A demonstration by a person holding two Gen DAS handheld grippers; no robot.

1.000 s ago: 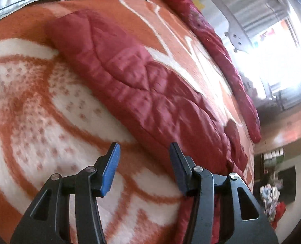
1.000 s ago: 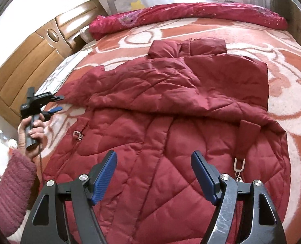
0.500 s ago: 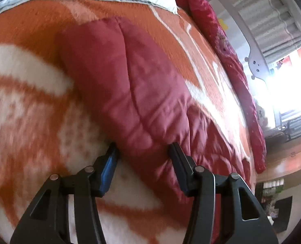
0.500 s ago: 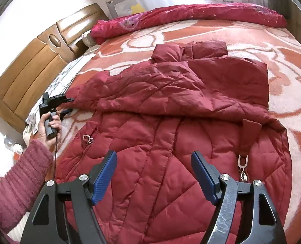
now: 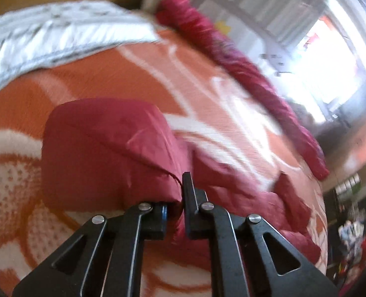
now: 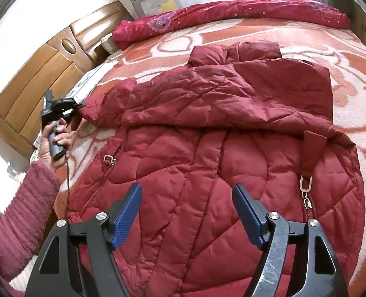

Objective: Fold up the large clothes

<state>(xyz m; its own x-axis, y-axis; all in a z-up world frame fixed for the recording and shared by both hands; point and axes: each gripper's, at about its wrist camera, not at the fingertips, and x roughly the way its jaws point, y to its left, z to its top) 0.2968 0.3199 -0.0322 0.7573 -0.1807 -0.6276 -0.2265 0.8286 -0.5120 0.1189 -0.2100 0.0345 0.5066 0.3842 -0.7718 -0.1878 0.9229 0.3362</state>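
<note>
Gripping the cuff: left hand-held gripper (image 5: 175, 212) has just been closing and now pinches the end of the sleeve (image 5: 108, 148) of the red quilted coat (image 6: 207, 160), fabric bunched between the fingers. In the right wrist view that same gripper sits at 9 o'clock, held by a hand (image 6: 55, 138) in a knitted sleeve, with the cuff clamped at its tip. Right hand-held gripper (image 6: 188, 212) hangs wide open above the coat's lower panel at 6 o'clock, holding nothing and, as far as I can tell, not touching the fabric.

Coat lies spread on the bed (image 6: 351, 79), on the orange-and-white blanket, collar (image 6: 235, 53) toward 12 o'clock, hem toward the camera. Upper part looks already folded or bunched across the body, forming a ridge running from 9 to 3 o'clock. A rolled red quilt (image 6: 232, 16) lies along the far edge at 12 o'clock, apart from the coat.

Status, my read: early-to-mid. Sleeve is grasped but not yet laid across the body. Lower half remains flat and unfolded. Left: bring sleeve in, fold the hem upward, square up.
</note>
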